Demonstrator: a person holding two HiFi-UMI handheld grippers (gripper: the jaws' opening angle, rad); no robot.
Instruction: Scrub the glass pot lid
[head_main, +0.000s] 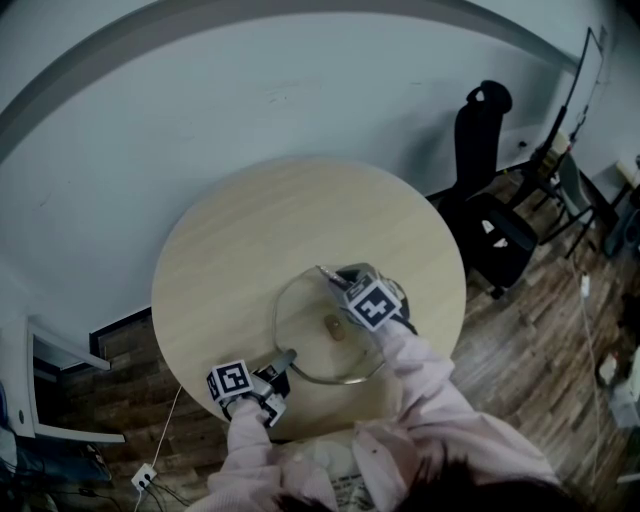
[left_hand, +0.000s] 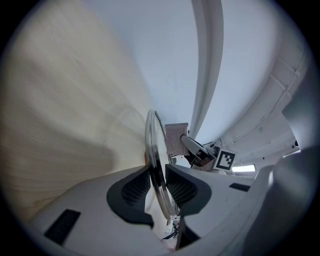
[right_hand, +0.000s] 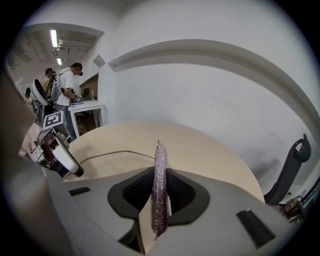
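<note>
Left gripper (head_main: 281, 364), lower centre of the head view: pads closed on the near rim of the glass pot lid (head_main: 305, 335), which passes edge-on between them. Right gripper (head_main: 335, 277), centre frame: jaws pinching a silvery scrub pad (right_hand: 160, 192) at the lid's far side. Round wooden table (head_main: 250, 230) beneath both.

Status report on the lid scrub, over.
Left gripper shut on glass lid rim. Right gripper shut on scrub pad, at lid's far side, contact unclear. Nothing blocking on table.
</note>
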